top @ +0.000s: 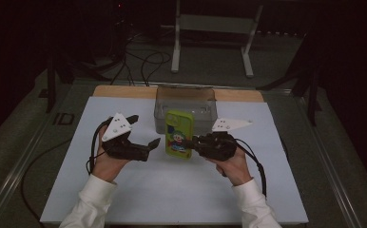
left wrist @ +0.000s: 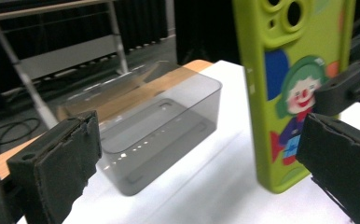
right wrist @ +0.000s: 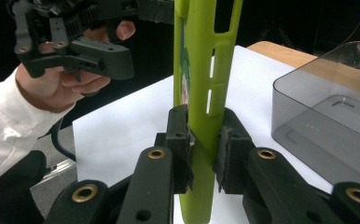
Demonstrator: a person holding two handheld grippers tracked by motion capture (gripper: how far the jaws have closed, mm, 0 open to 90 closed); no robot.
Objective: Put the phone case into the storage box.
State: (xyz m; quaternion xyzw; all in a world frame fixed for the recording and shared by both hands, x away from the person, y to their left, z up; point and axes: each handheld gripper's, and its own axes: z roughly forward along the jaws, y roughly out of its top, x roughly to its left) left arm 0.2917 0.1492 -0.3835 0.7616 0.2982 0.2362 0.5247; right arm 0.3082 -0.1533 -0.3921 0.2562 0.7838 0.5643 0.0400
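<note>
So the right gripper [top: 197, 142] is pinching the green phone case [top: 179, 133] by one long edge, holding it upright just in front of the clear grey box [top: 185, 107]. My worry: it's only gripping a thin, flexy edge low down, so the case could be twisting or slipping out and flopping onto the white mat [top: 124, 199] before getting over the box rim. The left gripper [top: 146, 142] is hanging just left of the case, jaws spread wide, wrist angled inward, palm underneath.
</note>
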